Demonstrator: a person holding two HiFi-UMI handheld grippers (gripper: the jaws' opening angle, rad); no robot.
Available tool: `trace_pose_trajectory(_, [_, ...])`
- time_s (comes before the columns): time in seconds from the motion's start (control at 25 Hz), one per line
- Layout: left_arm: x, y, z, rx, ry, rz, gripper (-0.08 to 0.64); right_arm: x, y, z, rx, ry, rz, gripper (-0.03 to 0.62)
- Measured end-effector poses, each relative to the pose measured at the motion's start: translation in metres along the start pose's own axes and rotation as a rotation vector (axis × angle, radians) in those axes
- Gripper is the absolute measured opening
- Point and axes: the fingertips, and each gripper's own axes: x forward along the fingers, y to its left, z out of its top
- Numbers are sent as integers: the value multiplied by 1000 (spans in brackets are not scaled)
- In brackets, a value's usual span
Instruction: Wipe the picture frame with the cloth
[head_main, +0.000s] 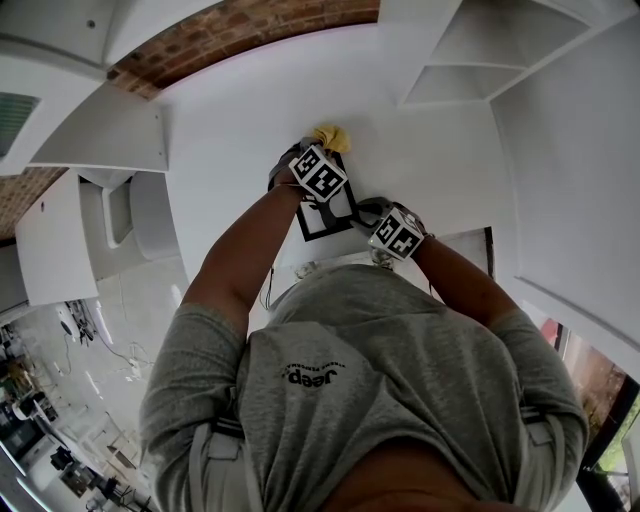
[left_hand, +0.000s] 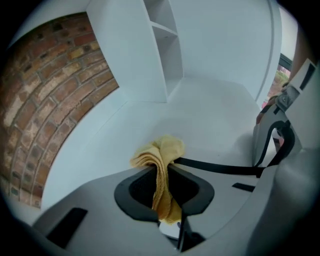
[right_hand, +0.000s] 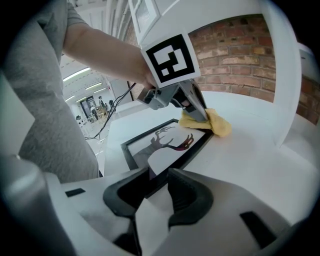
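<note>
**Head view.** A person in a grey shirt (head_main: 370, 370) bends over a white table (head_main: 250, 130). The left gripper (head_main: 325, 150) sits just above picture centre, and the yellow cloth (head_main: 333, 137) shows at 12 o'clock of its marker cube (head_main: 318, 172). The right gripper (head_main: 364, 212) lies at 4 o'clock of the left one. The black-edged picture frame (head_main: 325, 232) lies on the table between them, partly hidden beneath both grippers.

**Left gripper view.** The jaws are closed on the cloth (left_hand: 161, 150), which runs as a folded band between them and bunches up at 12 o'clock, just past the tips. One thin black edge of the frame (left_hand: 215, 167) runs from the cloth toward 3 o'clock, where it meets the right gripper (left_hand: 280, 135). A brick wall (left_hand: 45, 95) fills the 9 o'clock side. White shelving (left_hand: 160, 45) stands at 12 o'clock.

**Right gripper view.** The jaws stand fairly wide and are set on the frame's near corner, one to each side of its black border. The frame (right_hand: 165, 145) reaches away toward 1 o'clock and carries an antlered dark silhouette with a red detail. At its far corner the left gripper (right_hand: 199, 114) presses the cloth (right_hand: 220, 126) onto the frame's edge and the table beside it. The person's forearm (right_hand: 100, 45) enters from 10 o'clock.
</note>
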Motion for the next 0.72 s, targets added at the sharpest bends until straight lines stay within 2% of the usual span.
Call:
trace_pose_trajectory(0.2, [2,-37,2,89,7,-101,66,-1,-2,0,2,-1,10,120])
trace_pose_trajectory(0.44, [-2,-70,-6,124,29,-182,66,0,-2,-1,1,-2,18,120])
trace_pose_trajectory(0.72, [-16,-102,-13,126,41,-290,66,-1,-3,-2,1,3,24,120])
